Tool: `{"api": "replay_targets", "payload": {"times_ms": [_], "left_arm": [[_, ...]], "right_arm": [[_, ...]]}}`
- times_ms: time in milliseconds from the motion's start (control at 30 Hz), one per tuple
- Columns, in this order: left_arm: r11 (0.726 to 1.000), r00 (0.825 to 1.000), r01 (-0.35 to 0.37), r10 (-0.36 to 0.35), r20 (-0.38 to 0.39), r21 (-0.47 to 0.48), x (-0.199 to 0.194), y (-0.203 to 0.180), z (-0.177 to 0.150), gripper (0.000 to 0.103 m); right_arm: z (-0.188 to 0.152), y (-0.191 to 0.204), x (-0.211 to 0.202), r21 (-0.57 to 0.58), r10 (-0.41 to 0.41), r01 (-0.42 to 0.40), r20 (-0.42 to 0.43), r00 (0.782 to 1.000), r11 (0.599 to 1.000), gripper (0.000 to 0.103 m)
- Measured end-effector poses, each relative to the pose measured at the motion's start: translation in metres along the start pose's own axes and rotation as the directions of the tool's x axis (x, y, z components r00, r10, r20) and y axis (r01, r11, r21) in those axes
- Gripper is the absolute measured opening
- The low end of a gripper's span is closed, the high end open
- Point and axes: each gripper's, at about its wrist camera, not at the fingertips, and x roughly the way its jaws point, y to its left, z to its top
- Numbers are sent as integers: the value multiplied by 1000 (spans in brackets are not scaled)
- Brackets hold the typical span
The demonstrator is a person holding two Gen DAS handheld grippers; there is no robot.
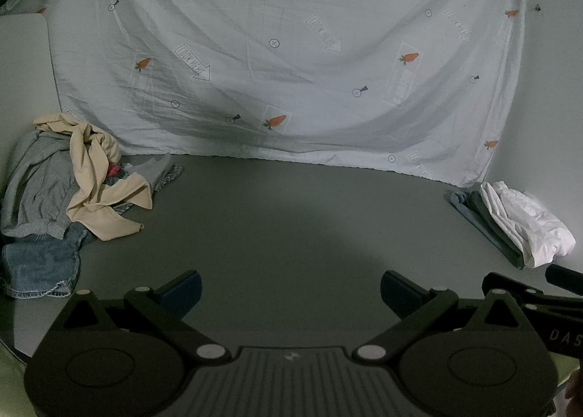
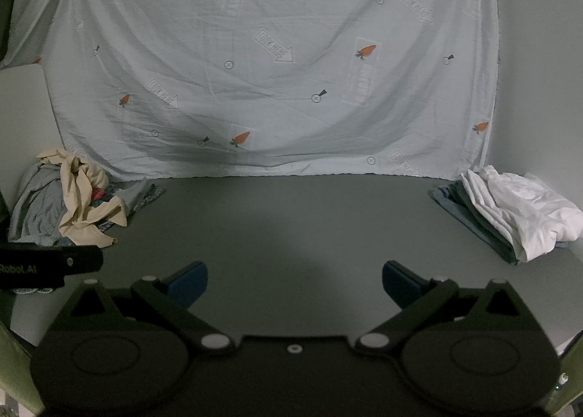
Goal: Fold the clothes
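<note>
The left gripper (image 1: 290, 287) sits low over the table (image 1: 273, 220), and its two blue-tipped fingers are wide apart with nothing between them. The right gripper (image 2: 294, 280) sits the same way just beside it, fingers spread wide and holding nothing. Both are made of black, hard plastic with round silver pins. Each camera sees only a bit of the other gripper at the edge of its view.

The table is flat, smooth and gray, and a dark shadow lies across its middle.

Farther back on the left is a messy pile of clothes (image 1: 69, 194). A floppy cream cloth (image 1: 98, 176) lies on top, over a soft gray one, with blue jeans (image 1: 40, 267) at the near end. A small red bit peeks out, too hidden to name.

On the right is a stack of folded clothes (image 2: 510, 209), with a wrinkly white one on top of gray and blue ones.

Behind it all hangs a pale sheet (image 2: 277, 63) with little orange carrots.
</note>
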Motion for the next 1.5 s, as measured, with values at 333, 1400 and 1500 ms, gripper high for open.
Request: {"api": "replay_targets", "payload": {"times_ms": [333, 1400, 1500], "left_arm": [[1000, 1000, 15, -15, 3, -4, 3, 3, -1, 103], [927, 980, -191, 161, -118, -323, 134, 31, 63, 103], [900, 969, -242, 204, -139, -364, 148, 66, 65, 103]], "right_arm": [[0, -1, 3, 2, -4, 4, 0, 1000, 1000, 103], [60, -98, 244, 602, 358, -204, -145, 923, 772, 101], [47, -80, 293, 795, 523, -201, -165, 836, 573, 98]]}}
